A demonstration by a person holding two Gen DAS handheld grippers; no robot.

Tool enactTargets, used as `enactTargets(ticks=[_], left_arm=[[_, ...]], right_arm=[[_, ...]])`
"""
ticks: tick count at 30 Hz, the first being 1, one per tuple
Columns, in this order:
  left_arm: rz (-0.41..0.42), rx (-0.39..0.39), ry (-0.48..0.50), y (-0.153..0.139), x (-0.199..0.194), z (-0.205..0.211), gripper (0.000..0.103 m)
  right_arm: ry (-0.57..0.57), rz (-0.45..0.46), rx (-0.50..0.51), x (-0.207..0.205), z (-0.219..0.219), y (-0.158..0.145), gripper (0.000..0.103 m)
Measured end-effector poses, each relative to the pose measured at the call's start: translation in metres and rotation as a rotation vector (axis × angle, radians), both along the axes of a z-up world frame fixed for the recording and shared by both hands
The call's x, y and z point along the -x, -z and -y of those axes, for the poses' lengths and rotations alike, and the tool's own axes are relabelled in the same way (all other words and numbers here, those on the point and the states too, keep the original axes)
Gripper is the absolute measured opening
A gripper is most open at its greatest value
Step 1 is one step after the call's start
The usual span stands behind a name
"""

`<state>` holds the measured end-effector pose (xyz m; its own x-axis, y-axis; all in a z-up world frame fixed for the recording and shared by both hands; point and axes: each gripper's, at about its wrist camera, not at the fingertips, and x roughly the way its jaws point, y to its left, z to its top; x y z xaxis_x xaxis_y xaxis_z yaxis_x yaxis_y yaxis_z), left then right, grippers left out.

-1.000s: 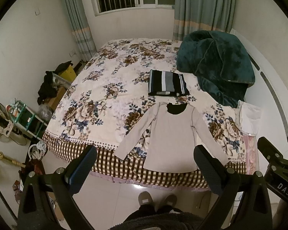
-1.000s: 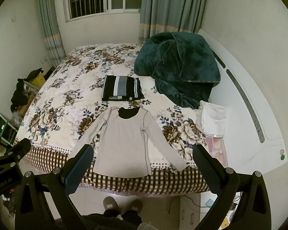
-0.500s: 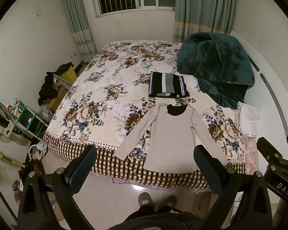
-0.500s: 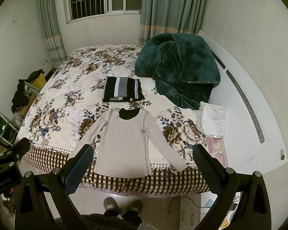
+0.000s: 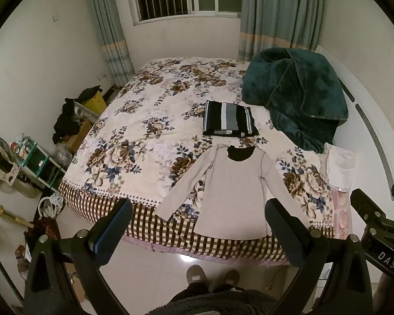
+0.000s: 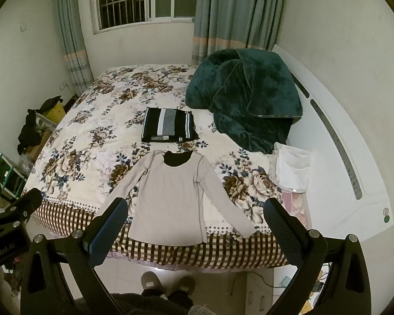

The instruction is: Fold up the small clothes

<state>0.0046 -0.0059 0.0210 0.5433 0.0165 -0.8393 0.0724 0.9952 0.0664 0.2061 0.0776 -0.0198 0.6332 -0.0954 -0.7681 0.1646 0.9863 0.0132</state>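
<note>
A beige long-sleeved shirt [image 5: 233, 191] with a black collar lies flat, sleeves spread, at the near edge of the floral bed [image 5: 134, 141]; it also shows in the right wrist view [image 6: 170, 194]. A folded black, grey and white striped garment [image 5: 228, 118] lies just beyond it, also in the right wrist view [image 6: 168, 124]. My left gripper [image 5: 197, 225] is open and empty, held high above the floor in front of the bed. My right gripper [image 6: 194, 225] is open and empty too, beside it.
A dark green blanket [image 5: 296, 97] is heaped at the bed's far right. Folded white cloth [image 5: 338, 165] lies by the white headboard [image 6: 336, 141]. Clutter, a green shelf [image 5: 36, 160] and a fan stand on the floor at left. The person's feet [image 5: 212, 278] are below.
Both grippers have drifted slightly, so the bed sits a little lower in view. The clothes have not moved and both grippers stay open.
</note>
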Motion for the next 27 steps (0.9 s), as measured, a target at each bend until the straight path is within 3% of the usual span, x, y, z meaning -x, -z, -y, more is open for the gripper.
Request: enactTargets(ticks=[3, 9, 12, 15, 18, 20, 21, 24, 27], left_arm=[[0.012, -0.032, 0.002, 0.0, 0.002, 0.0, 0.103], [-0.023, -0.01, -0.021, 0.006, -0.014, 0.011, 0.103], [-0.038, 0.03, -0.053, 0.026, -0.025, 0.019, 0.103], [-0.012, -0.07, -0.082, 0.06, -0.047, 0.03, 0.103], [0.03, -0.182, -0.11, 0.11, -0.078, 0.031, 0.103], [0.018, -0.256, -0.122, 0.16, -0.105, 0.029, 0.103], [0.025, -0.334, -0.127, 0.175, -0.109, 0.018, 0.103], [-0.062, -0.391, -0.14, 0.259, -0.141, 0.004, 0.103], [-0.187, -0.393, -0.143, 0.349, -0.164, 0.0, 0.103]], right_arm=[[0.0, 0.0, 0.0, 0.001, -0.001, 0.0, 0.103], [-0.009, -0.019, -0.014, -0.011, 0.006, -0.001, 0.103], [0.011, -0.05, -0.048, -0.028, 0.028, 0.019, 0.103], [0.071, -0.108, -0.102, -0.053, 0.062, 0.06, 0.103], [0.18, -0.171, -0.133, -0.078, 0.106, 0.128, 0.103], [0.267, -0.223, -0.158, -0.09, 0.138, 0.186, 0.103], [0.31, -0.25, -0.176, -0.097, 0.155, 0.219, 0.103], [0.437, -0.341, -0.21, -0.111, 0.202, 0.328, 0.103], [0.556, -0.456, -0.265, -0.118, 0.241, 0.439, 0.103]])
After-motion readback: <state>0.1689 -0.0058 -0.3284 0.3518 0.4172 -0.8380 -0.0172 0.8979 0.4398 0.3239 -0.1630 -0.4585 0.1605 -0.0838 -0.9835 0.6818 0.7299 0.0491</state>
